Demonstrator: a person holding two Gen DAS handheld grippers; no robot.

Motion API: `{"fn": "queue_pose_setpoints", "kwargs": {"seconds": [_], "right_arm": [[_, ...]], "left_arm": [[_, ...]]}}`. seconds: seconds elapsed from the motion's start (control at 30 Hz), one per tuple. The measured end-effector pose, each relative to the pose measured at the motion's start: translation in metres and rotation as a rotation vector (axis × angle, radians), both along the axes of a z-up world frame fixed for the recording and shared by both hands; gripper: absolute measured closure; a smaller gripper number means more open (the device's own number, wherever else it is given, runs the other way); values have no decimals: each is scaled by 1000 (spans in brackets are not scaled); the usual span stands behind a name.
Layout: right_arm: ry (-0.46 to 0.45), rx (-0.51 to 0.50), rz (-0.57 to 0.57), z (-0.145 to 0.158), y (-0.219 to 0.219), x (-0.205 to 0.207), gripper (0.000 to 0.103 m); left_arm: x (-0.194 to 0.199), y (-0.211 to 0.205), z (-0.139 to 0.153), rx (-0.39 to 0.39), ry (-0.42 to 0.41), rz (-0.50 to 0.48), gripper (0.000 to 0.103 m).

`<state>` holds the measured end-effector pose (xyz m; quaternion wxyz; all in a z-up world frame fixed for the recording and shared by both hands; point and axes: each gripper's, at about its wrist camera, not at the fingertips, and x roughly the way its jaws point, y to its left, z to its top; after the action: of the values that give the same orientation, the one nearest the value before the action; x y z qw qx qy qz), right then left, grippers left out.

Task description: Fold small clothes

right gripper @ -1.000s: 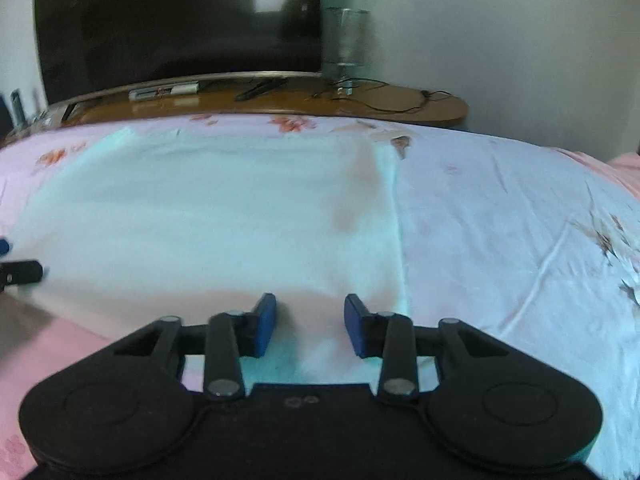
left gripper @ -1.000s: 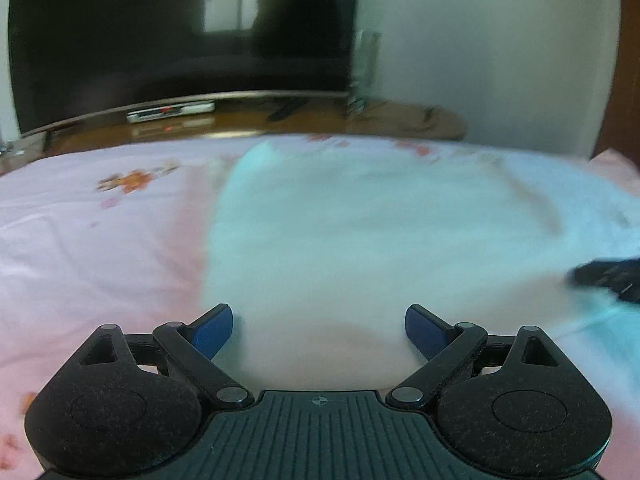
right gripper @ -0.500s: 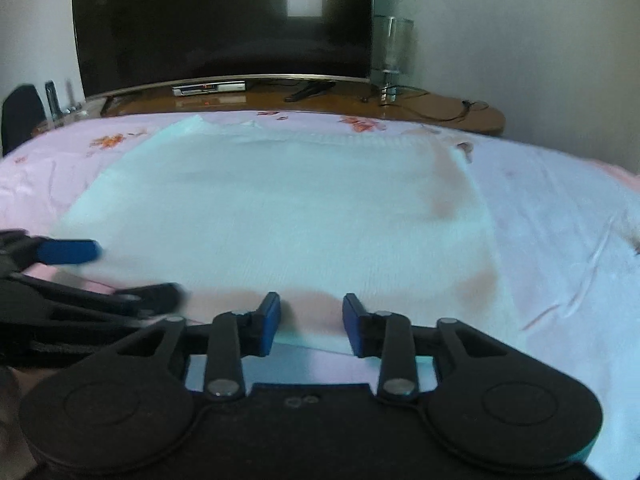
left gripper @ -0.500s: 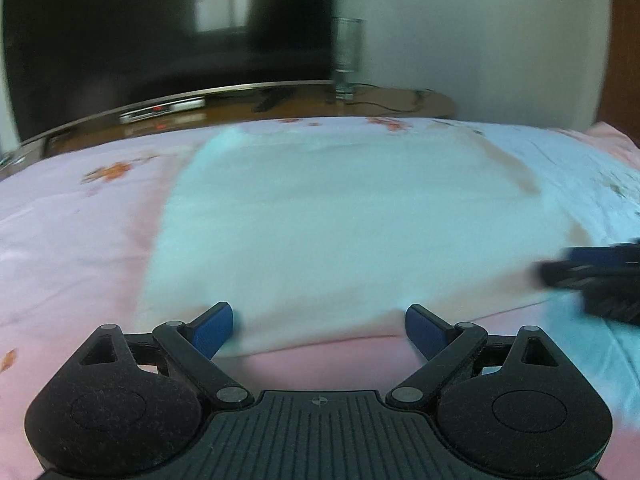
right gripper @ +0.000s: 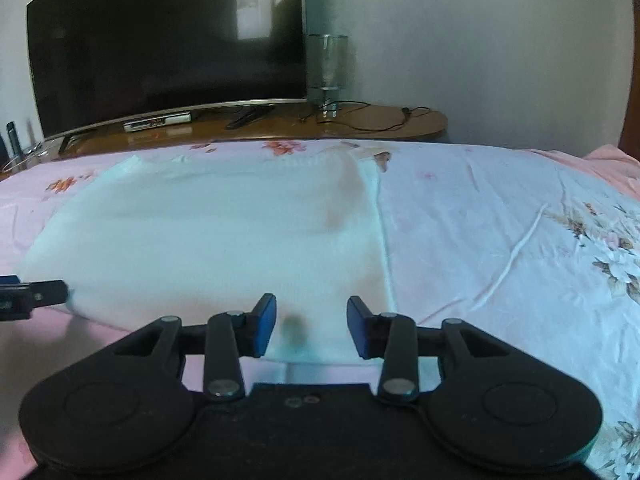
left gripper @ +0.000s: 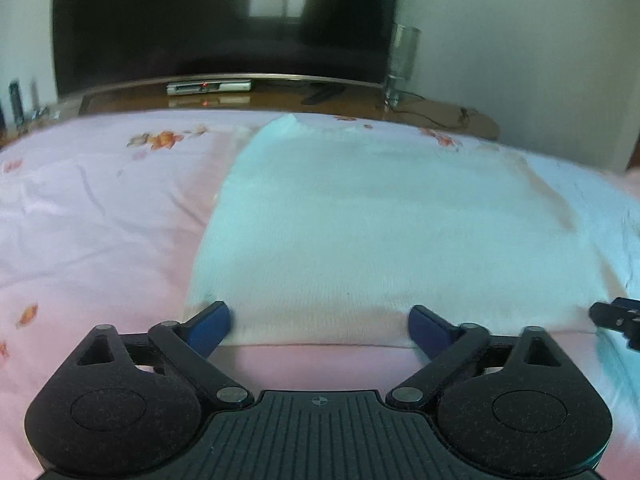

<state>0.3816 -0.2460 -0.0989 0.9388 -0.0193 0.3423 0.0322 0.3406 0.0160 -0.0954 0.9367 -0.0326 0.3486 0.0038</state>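
White garment (left gripper: 384,240), one piece, lies flat on the pink floral bedsheet (left gripper: 100,220). Two grippers sit at its near hem: left gripper (left gripper: 319,322) spread wide at the left corner, right gripper (right gripper: 311,324) parted near the right corner, neither clamping cloth. One television (right gripper: 168,44) and one glass (right gripper: 326,68) stand behind. Garment details are blurred.

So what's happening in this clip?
A person with a gripper in each hand is about to fold a white garment spread flat on a pink floral bedsheet. The left gripper and the right gripper are both open at its near edge, gripping nothing yet.
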Motion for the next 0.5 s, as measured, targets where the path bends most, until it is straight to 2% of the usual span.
{"fn": "queue_pose_setpoints", "kwargs": {"seconds": [0.03,0.13,0.2,0.3,0.37,0.5], "right_arm": [[22,-4,1,-7,-1,2,64],[0,-13,6,-2,-2,2,64],[-33,14,0,3,-4,-1,63],[13,-7,8,-9,-5,6,62],[12,-23,15,-6,-3,6,62],[-19,7,3,1,-4,-5,62]], "left_arm": [[0,-1,2,5,3,7,7],[0,0,2,-1,5,16,7],[-1,-3,-2,23,-1,11,7],[1,-6,-1,33,7,13,5],[1,-6,0,32,12,13,5],[1,-5,-2,36,3,8,4]]}}
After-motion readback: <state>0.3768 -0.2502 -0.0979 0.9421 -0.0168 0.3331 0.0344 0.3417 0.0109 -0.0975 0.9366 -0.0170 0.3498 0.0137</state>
